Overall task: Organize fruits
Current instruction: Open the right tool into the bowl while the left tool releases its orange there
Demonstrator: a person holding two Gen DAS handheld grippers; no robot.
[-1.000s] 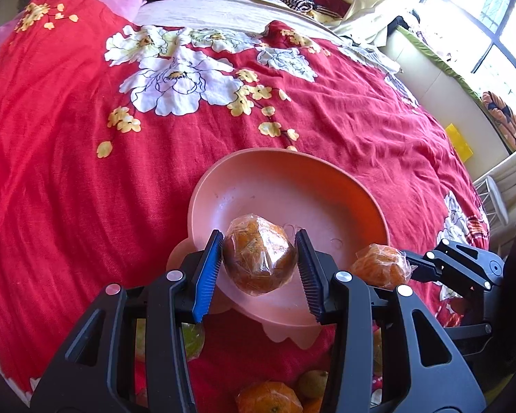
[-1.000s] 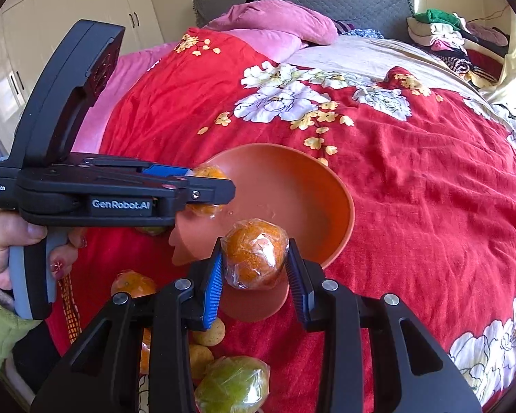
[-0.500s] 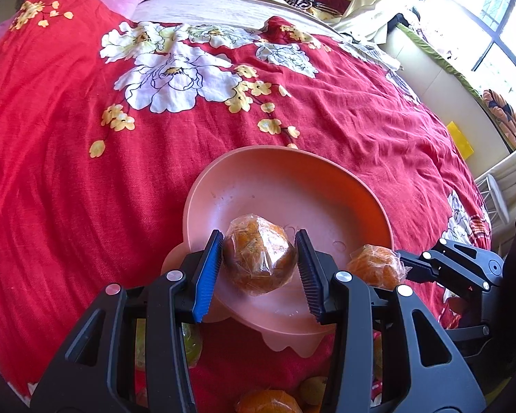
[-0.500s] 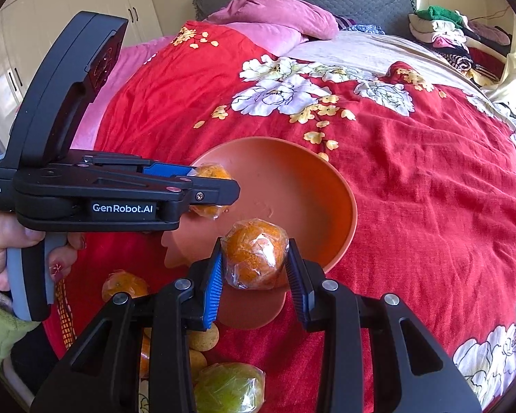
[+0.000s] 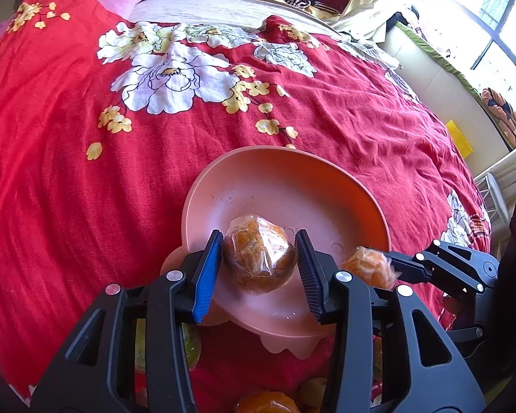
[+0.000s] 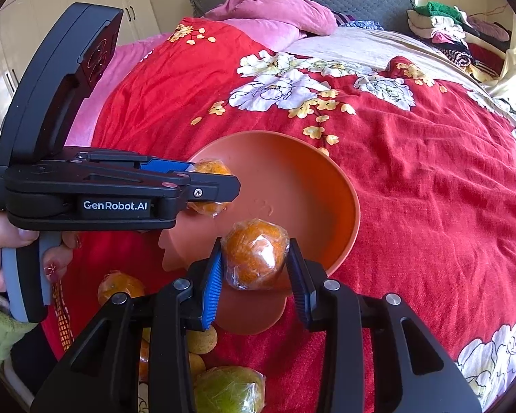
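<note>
A pink-orange bowl [image 5: 282,149] sits on the red flowered bedspread [image 5: 68,189], with nothing lying in it. My left gripper [image 5: 258,234] is shut on a plastic-wrapped orange [image 5: 259,261], held just over the bowl's near side. My right gripper [image 6: 254,241] holds a second wrapped orange [image 6: 254,254] above the bowl's near rim [image 6: 354,206]. Its jaws are opening, and both pads still touch the fruit. In the right wrist view the left gripper comes in from the left, its orange [image 6: 206,208] partly hidden by a finger.
Loose fruit lies on the bedspread below the grippers: a green wrapped one [image 6: 228,390], an orange one [image 6: 120,287] and a small yellow one [image 6: 203,339]. A person's hand [image 6: 3,241] grips the left handle. Pink pillows [image 6: 275,10] and stacked clothes [image 6: 457,31] lie at the far end.
The right gripper's pads stand slightly wider around its orange. Both grippers, both oranges and the bowl keep their places.
</note>
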